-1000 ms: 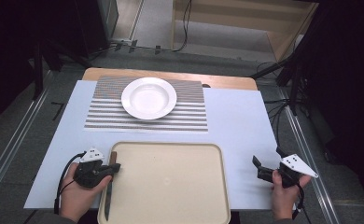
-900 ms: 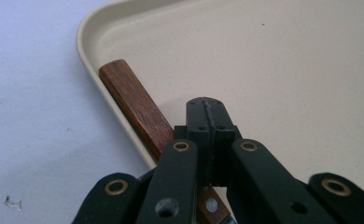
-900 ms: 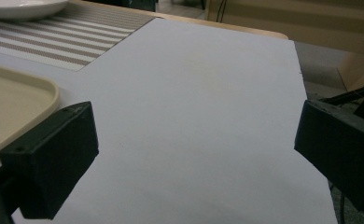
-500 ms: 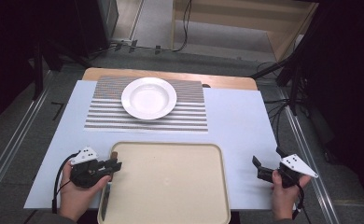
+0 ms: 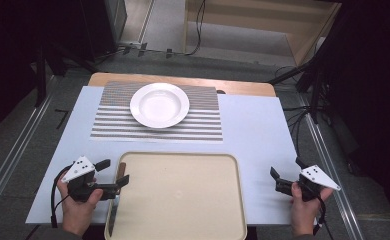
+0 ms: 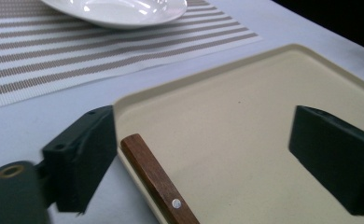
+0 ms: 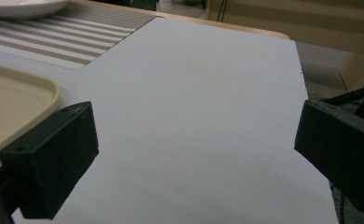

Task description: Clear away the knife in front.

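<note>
Here my left gripper (image 5: 114, 173), jaws just opened wide, straddles the wooden knife handle (image 6: 159, 184) on the beige tray's (image 5: 183, 200) left rim; my right gripper (image 5: 279, 180) hangs open over the pale blue table cover (image 5: 253, 130), dark floor and cables around

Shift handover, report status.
Left gripper just opened, wooden-handled utensil loose between jaws on tray edge. Right gripper open, empty. Nothing in the way.

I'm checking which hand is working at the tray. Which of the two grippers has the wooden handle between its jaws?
The left gripper, at the tray's left edge: the wooden handle lies between its open jaws, which have just been opening. The right gripper stands open over bare table.
</note>
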